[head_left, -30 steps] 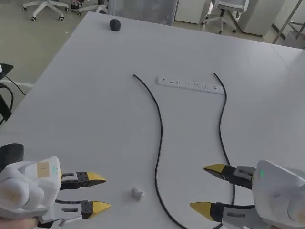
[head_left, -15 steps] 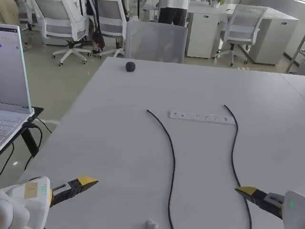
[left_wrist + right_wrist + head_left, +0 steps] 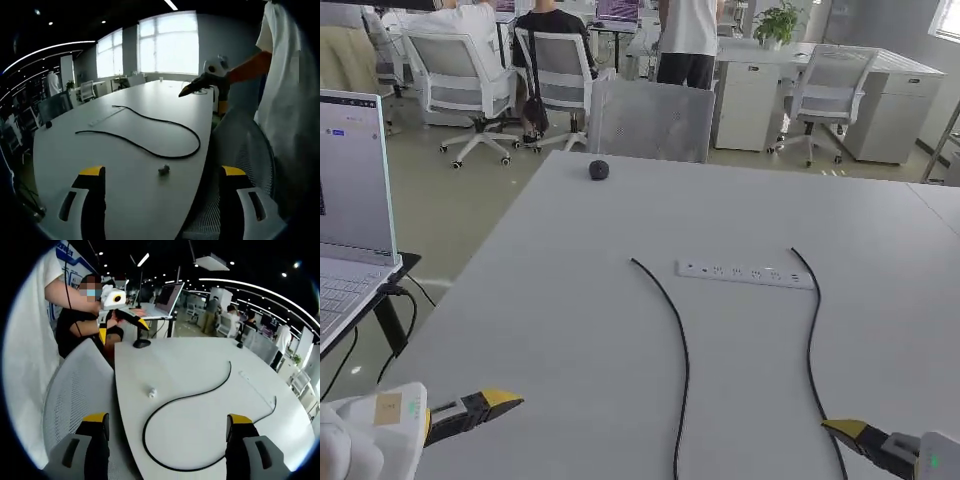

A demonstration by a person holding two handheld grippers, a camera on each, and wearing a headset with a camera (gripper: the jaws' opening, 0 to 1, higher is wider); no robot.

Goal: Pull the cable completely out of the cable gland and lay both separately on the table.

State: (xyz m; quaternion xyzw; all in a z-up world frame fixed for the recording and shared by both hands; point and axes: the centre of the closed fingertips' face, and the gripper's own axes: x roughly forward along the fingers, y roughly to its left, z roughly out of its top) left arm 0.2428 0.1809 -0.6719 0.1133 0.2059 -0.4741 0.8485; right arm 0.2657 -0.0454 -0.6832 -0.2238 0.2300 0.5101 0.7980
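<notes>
Finding: the long black cable [image 3: 686, 355] lies slack on the white bench [image 3: 540, 290] in an open U. Its two ends reach up to the flat white power strip [image 3: 745, 273], one near the strip's left end and one close by its right end. Its bend lies far on my side of the strip, towards the bench edge. The small white plastic cable gland [image 3: 151, 390] rests on the bench by itself, well on my side of the strip. It lies just beside the cable's bend but clear of it, with nothing threaded through it that I can see. I judge the separation made and both parts laid down as required. The left gripper [image 3: 162, 172] hangs at the bench edge farthest from the strip, and its yellow-tipped fingers [image 3: 92, 172] are spread wide with nothing between them. The right gripper [image 3: 167, 418] is likewise back from the strip, its fingers [image 3: 240, 421] wide apart and empty. I judge I hold them off and open because neither part needs support and any contact could push the gland back against the cable. A small dark round object [image 3: 599, 170] sits beyond the strip, well apart from the work and no hindrance.
</notes>
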